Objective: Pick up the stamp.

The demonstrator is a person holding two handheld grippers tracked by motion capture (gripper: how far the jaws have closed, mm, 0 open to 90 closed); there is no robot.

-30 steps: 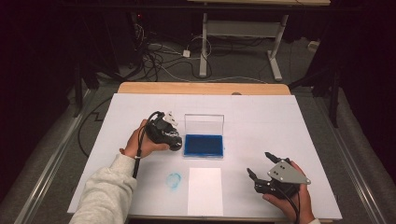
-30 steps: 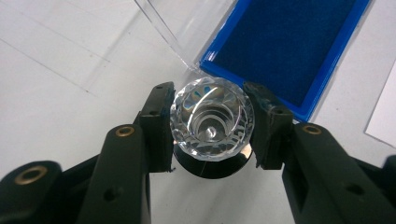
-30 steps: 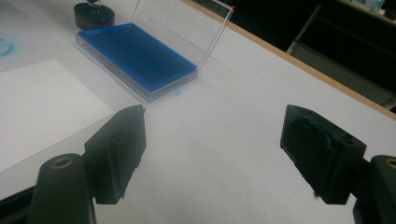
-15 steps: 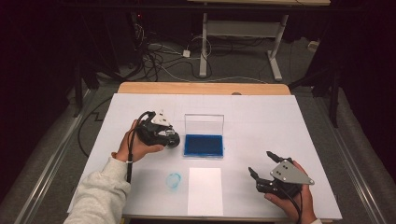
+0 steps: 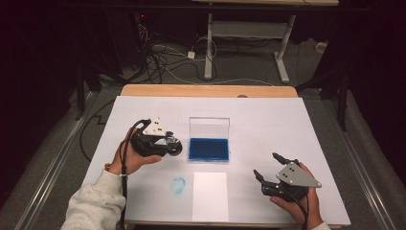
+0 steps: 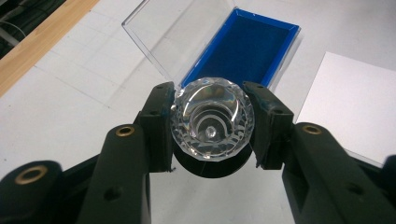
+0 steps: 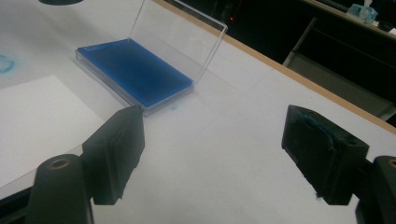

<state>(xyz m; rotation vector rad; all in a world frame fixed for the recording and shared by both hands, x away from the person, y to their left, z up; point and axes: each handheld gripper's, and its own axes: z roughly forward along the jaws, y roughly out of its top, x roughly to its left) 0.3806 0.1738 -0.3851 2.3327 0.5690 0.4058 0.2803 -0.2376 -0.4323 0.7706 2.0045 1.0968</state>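
left gripper (image 6: pixel 211 122) pinched a faceted clear knob (image 6: pixel 212 119), just left of the open blue-lined case (image 5: pixel 209 148) | right gripper (image 7: pixel 212 154) jaws spread, empty, just opening | white sheet (image 5: pixel 210 195), blue smudge (image 5: pixel 178 185) on white table (image 5: pixel 268 120); dark room, floor cables (image 5: pixel 167 57) | no readable writing

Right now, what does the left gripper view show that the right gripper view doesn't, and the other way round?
The left gripper view shows a faceted clear crystal stamp clamped between the left gripper's black jaws. The right gripper view shows the right gripper's jaws standing open with nothing between them, and a faint blue smudge on the table. Both show the open blue ink pad case with its clear lid up, and the white paper sheet.
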